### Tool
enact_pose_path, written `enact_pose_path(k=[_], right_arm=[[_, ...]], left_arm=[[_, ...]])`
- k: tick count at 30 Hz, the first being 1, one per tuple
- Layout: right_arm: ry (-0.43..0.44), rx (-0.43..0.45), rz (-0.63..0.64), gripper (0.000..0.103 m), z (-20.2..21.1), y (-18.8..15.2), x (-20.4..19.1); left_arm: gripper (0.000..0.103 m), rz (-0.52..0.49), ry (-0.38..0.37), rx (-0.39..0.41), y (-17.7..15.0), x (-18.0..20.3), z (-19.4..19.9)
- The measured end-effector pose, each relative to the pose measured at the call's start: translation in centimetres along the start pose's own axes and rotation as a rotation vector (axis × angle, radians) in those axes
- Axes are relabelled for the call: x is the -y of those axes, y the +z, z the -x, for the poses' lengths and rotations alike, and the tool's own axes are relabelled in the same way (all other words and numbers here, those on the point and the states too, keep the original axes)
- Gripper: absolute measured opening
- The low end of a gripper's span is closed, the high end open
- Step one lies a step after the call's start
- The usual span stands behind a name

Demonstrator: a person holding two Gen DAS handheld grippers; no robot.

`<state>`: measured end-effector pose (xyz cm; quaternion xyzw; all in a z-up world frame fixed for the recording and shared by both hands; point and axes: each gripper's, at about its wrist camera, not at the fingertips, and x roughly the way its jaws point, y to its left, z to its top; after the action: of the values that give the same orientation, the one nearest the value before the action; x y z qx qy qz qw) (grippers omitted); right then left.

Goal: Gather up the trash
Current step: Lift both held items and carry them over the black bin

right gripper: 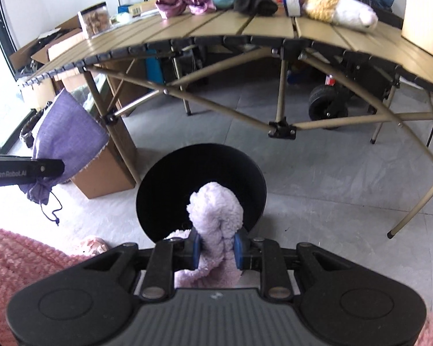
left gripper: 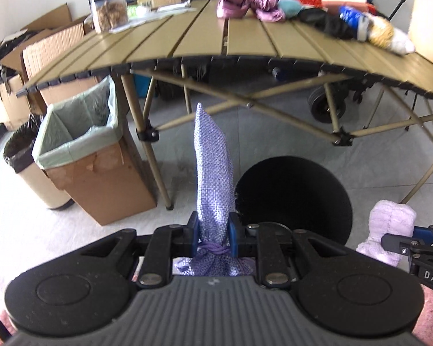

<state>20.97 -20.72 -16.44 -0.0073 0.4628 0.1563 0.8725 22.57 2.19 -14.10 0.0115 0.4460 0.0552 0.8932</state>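
Observation:
My left gripper is shut on a purple woven drawstring pouch, held upright above the floor; the pouch also shows in the right wrist view. My right gripper is shut on a fluffy pale lilac cloth, just over the near rim of a round black bin. In the left wrist view the black bin lies right of the pouch and the lilac cloth shows at the right edge.
A cardboard box lined with a green bag and a small round bin with a black liner stand left of the folding table. Clothes and clutter lie on the table. Pink fabric lies at lower left.

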Motion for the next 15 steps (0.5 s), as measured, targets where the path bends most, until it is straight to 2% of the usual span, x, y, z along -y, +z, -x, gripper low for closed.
enact_pose_path(k=[8,15], right_arm=[[-0.025,-0.035,0.012,0.021,-2.7,1.4,-0.3],[-0.030,-0.069,0.068,0.021,-5.8,3.9,-1.6]], left_arm=[[0.020,0.009,-0.012,-0.068,0.0,-0.5,-3.3],[0.020,0.019,-0.004,-0.126,0.3,-1.1,-5.7]])
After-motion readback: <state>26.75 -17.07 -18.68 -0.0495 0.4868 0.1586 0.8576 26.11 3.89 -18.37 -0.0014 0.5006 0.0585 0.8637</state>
